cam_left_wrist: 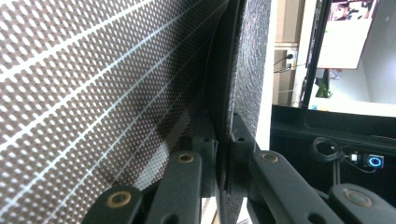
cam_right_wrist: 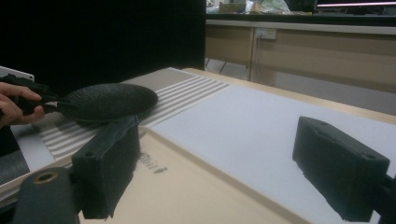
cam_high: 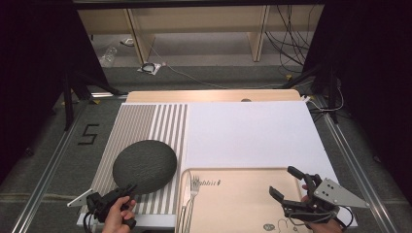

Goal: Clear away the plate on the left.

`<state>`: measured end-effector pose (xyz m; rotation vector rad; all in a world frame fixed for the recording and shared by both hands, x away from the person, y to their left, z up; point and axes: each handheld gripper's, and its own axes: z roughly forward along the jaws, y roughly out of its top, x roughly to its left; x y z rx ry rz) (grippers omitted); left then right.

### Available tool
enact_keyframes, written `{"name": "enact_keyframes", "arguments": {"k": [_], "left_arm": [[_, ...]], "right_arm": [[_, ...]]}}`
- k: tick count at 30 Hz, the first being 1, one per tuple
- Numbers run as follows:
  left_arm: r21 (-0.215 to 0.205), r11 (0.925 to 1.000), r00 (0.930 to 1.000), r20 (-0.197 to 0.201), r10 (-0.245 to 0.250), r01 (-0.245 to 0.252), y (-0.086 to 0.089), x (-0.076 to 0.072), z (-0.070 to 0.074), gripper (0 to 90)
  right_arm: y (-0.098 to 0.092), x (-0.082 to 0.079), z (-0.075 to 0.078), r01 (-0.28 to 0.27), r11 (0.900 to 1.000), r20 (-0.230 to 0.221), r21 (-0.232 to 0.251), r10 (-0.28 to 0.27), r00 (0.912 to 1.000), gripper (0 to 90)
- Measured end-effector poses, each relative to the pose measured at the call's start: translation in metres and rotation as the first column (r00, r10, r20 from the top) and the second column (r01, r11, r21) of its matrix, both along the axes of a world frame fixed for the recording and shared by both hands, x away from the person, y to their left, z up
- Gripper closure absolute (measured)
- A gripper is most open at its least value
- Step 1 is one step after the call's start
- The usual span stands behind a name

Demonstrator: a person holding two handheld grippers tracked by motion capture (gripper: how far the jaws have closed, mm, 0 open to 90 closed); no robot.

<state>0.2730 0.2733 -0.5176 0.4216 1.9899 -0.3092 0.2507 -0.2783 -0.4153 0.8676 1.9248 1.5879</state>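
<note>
A dark grey round felt mat (cam_high: 144, 165) lies over the striped placemat (cam_high: 141, 126) at the left. My left gripper (cam_high: 127, 190) is shut on the mat's near edge, and its close view shows the jaws (cam_left_wrist: 224, 154) pinching the felt mat (cam_left_wrist: 252, 56) beside the striped weave (cam_left_wrist: 93, 93). The right gripper view shows the round mat (cam_right_wrist: 109, 100) held slightly off the stripes by the other hand (cam_right_wrist: 14, 105). My right gripper (cam_high: 284, 181) hovers open over the wooden tray (cam_high: 233, 204), with nothing between its pads (cam_right_wrist: 112, 158).
A fork (cam_high: 194, 187) and a knife (cam_high: 186, 194) lie at the tray's left edge. A large white mat (cam_high: 252, 133) covers the table's right half behind the tray. Cables and dark stands surround the table on the floor.
</note>
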Motion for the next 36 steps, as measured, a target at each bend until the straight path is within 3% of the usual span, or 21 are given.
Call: {"name": "enact_keyframes", "arguments": {"k": [16, 20, 29, 36], "left_arm": [[-0.032, 0.9993, 0.9997, 0.01, 0.022, -0.022, -0.001, -0.002, -0.003, 85.1], [-0.032, 0.9992, 0.9991, 0.032, 0.026, -0.025, -0.001, -0.002, -0.002, 85.1], [-0.026, 0.9996, 0.9971, 0.076, -0.006, 0.008, -0.004, -0.001, 0.003, 85.1], [-0.023, 0.9977, 0.9918, 0.113, -0.06, 0.063, -0.011, 0.0, 0.008, 85.1]], "right_arm": [[0.0, 0.0, 0.0, 0.0, 1.0, 0.002, 0.001, 0.0, 1.0, 15.9], [0.0, 0.0, 0.0, 0.0, 1.0, 0.002, 0.001, 0.0, 1.0, 15.9], [0.0, 0.0, 0.0, 0.0, 1.0, 0.0, 0.001, 0.0, 1.0, 15.9], [-0.001, 0.0, 0.001, 0.002, 1.0, 0.0, 0.003, -0.002, 1.0, 16.0]]}}
